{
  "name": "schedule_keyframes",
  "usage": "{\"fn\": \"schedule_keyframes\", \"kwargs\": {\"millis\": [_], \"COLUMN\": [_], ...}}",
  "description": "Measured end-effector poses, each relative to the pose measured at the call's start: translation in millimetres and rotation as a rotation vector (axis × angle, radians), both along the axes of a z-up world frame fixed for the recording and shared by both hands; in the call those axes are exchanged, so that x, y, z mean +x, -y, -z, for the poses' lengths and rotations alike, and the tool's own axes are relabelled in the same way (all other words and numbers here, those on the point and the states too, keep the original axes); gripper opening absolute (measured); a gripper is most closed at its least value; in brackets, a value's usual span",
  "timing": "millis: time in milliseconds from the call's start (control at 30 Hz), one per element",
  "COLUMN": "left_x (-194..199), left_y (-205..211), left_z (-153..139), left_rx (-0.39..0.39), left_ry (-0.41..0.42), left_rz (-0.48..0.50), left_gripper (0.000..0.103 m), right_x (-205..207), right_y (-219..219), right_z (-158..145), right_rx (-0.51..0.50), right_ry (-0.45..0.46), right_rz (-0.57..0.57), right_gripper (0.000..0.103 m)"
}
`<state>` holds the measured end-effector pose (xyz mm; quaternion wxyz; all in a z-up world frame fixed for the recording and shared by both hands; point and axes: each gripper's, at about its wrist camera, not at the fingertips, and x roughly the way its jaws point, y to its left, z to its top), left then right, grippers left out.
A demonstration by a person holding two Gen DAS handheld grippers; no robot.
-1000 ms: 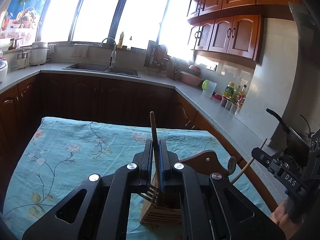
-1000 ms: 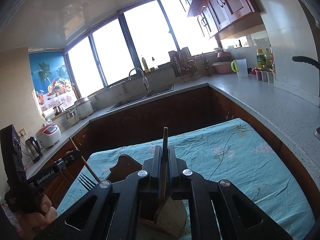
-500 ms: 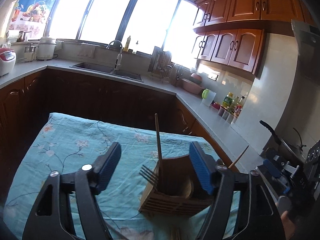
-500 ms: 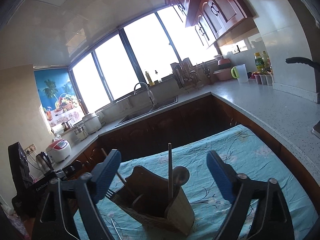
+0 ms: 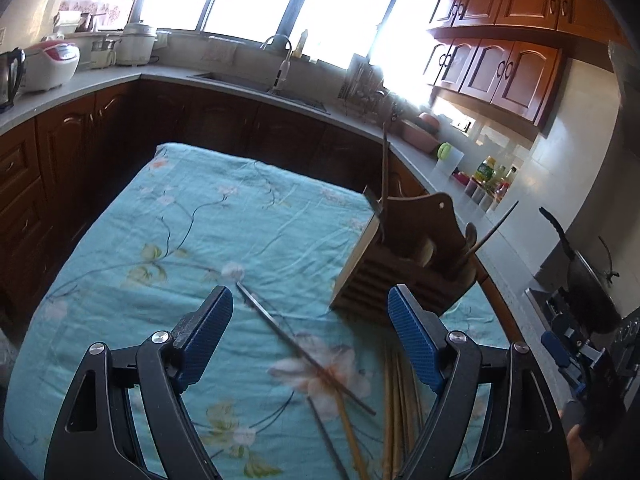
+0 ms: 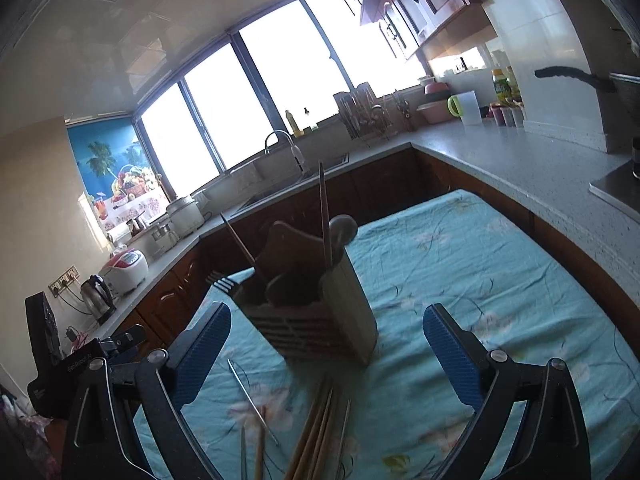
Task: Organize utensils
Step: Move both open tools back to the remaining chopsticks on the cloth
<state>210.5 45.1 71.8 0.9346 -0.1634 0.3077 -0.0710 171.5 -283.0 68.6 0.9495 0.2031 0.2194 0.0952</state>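
Currently both jaws are seen spread, nothing between the pads. Left hand-held gripper (image 5: 310, 340): wooden utensil holder (image 5: 400, 276) is seen at 1 o'clock, upright on the blue floral-clothed worktop (image 5: 180, 240), with a fork (image 5: 374, 202) and chopsticks inside. Loose chopsticks (image 5: 396, 400) are laid flat at 5 o'clock; a metal chopstick (image 5: 296, 344) is angled across. Right hand-held gripper (image 6: 326, 356): holder (image 6: 316, 312) at 12 o'clock, loose sticks (image 6: 316, 428) at 6 o'clock.
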Motion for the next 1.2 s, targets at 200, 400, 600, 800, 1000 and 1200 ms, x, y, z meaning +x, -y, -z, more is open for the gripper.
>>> {"fn": "schedule_keyframes", "kwargs": {"millis": [200,400,600,800,1000,1200], "left_x": [-23.3,-34.2,-35.8,-30.5,-21.4,-8.1], "left_y": [-6.3,-5.3,-3.4,2.6,23.5,44.1], "left_z": [31.0,52.5,65.9,74.3,85.8,98.2], "left_rx": [0.014,0.037,0.049,0.058,0.098,0.122], "left_ry": [-0.082,-0.154,-0.203,-0.241,-0.291,-0.351], "left_rz": [-0.012,-0.007,0.003,0.011,0.067,0.137], "left_gripper": [0.082,0.082,0.082,0.082,0.074,0.048], "right_x": [-24.2,-38.9,-38.2,-34.8,-16.7,6.0], "right_y": [-9.6,-24.5,-27.7,-33.3,-46.7,-56.5], "right_z": [28.4,42.9,58.6,66.2,81.5,94.9], "right_rx": [-0.024,-0.059,-0.047,-0.082,-0.127,-0.169], "right_ry": [-0.072,-0.102,-0.155,-0.182,-0.271,-0.337], "right_rz": [-0.015,-0.035,-0.046,-0.048,-0.092,-0.117], "right_gripper": [0.098,0.098,0.098,0.096,0.066,0.044]}}
